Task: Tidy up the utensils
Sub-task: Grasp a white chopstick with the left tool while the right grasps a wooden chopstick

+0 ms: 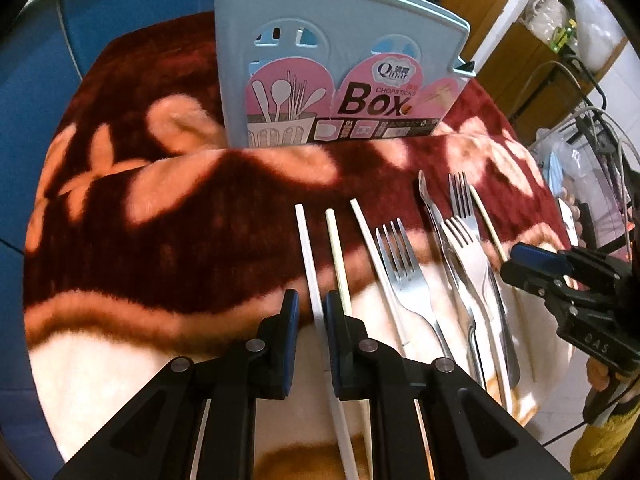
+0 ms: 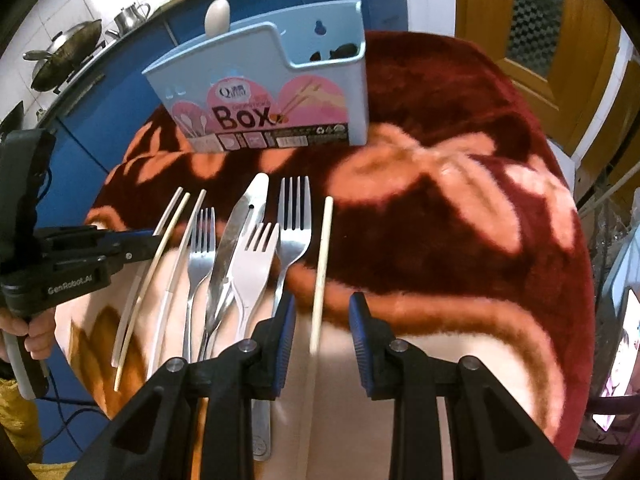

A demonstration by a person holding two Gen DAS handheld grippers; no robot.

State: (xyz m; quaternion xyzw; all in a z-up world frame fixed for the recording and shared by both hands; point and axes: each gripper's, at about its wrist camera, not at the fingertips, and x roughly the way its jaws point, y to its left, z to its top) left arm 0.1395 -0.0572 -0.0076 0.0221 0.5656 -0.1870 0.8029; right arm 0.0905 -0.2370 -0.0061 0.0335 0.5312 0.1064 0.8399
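Note:
A light blue chopsticks box (image 1: 332,60) stands at the far side of the blanket-covered table; it also shows in the right wrist view (image 2: 280,80). Chopsticks, forks and a knife lie in a row in front of it. My left gripper (image 1: 311,312) is open, its jaws on either side of a white chopstick (image 1: 310,256), with a cream chopstick (image 1: 338,256) beside its right finger. My right gripper (image 2: 322,316) is open, its jaws around a cream chopstick (image 2: 322,264) at the row's right end. Steel forks (image 2: 294,220) and a knife (image 2: 228,256) lie left of it.
The table is covered by a red and peach floral blanket (image 2: 460,220). Blue cabinets with pots (image 2: 68,44) stand behind. A wooden door (image 2: 540,20) is at the right. Cables and bags (image 1: 592,120) hang off the table's right side.

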